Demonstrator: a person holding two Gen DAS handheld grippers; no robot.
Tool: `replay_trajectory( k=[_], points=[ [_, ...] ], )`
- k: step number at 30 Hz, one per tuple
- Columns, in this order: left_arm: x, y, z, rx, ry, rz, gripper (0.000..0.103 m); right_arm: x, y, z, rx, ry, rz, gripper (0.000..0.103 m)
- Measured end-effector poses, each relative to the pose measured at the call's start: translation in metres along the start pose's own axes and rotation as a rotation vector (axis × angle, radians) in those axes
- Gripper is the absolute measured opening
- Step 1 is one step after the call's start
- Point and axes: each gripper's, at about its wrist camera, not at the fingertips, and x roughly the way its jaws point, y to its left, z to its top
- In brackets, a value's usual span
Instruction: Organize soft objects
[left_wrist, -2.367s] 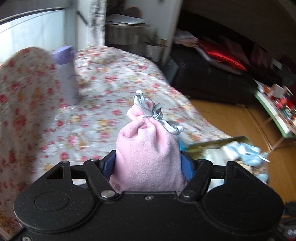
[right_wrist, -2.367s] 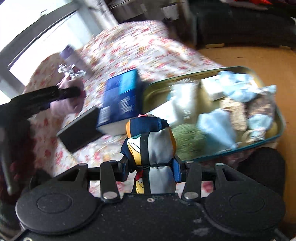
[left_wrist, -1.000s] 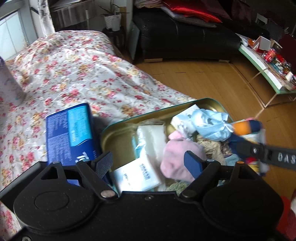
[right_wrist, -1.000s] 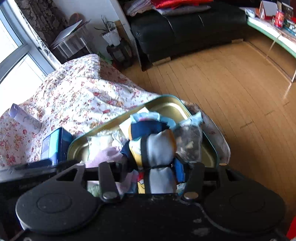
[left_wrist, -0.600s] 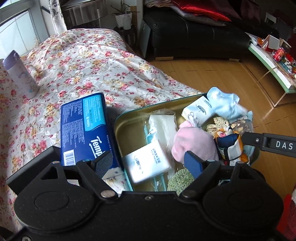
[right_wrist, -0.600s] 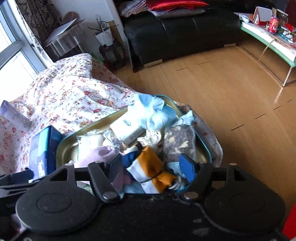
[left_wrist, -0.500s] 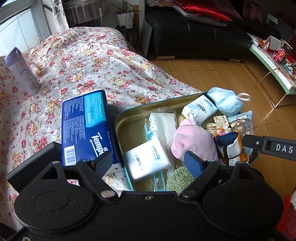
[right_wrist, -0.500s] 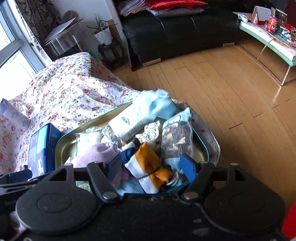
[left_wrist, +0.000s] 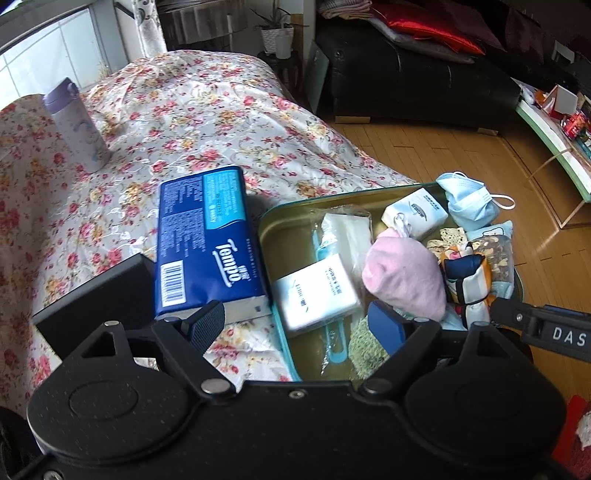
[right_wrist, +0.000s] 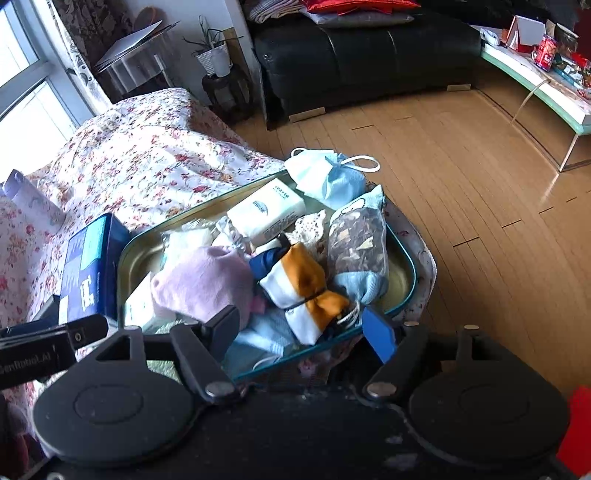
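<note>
Right now everything rests on the bed (left_wrist: 207, 107), its floral cover running from the window side down to the near edge. On that edge sits the tin tray (left_wrist: 266, 236), the place where I judge the soft things are meant to go, and it is nearly full. Just left of the tray, touching its rim, lies the blue tissue pack (left_wrist: 207, 243), not in the tray; a black box (left_wrist: 99, 295) lies beside that. Farther back on the cover a lilac bottle (left_wrist: 75, 125) stands upright, well apart.

Inside the tray, the pink pouch (right_wrist: 203, 280) lies near the middle. Just right of it is the patterned bundle (right_wrist: 303, 291) of white, orange and navy, tied with a dark band. Beyond that rests a mesh sachet (right_wrist: 356, 240), and a blue mask (right_wrist: 328, 177) hangs over the far rim. White tissue packets (left_wrist: 314, 291) fill the left part.

My left gripper (left_wrist: 295, 321) is spread wide and empty, poised over the tray's near edge. My right gripper (right_wrist: 303, 332) is likewise wide and empty, with the bundle lying loose just ahead of it.

As I judge it, most is done. What may remain is the tissue pack, if it counts as soft; I cannot tell whether it would fit.
</note>
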Motion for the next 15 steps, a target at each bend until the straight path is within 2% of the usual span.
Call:
replay_trajectory(
  k=[6, 9, 15],
  points=[
    [-0.012, 0.004, -0.010, -0.012, -0.024, 0.038, 0.083, -0.011, 0.011, -0.011, -0.038, -0.004, -0.005, 0.074],
    [-0.018, 0.007, -0.015, -0.026, -0.035, 0.050, 0.088, -0.017, 0.016, -0.015, -0.054, -0.007, -0.007, 0.075],
    [-0.024, 0.014, -0.023, -0.056, -0.035, 0.060, 0.088, -0.026, 0.025, -0.020, -0.099, -0.028, -0.027, 0.078]
  ],
)
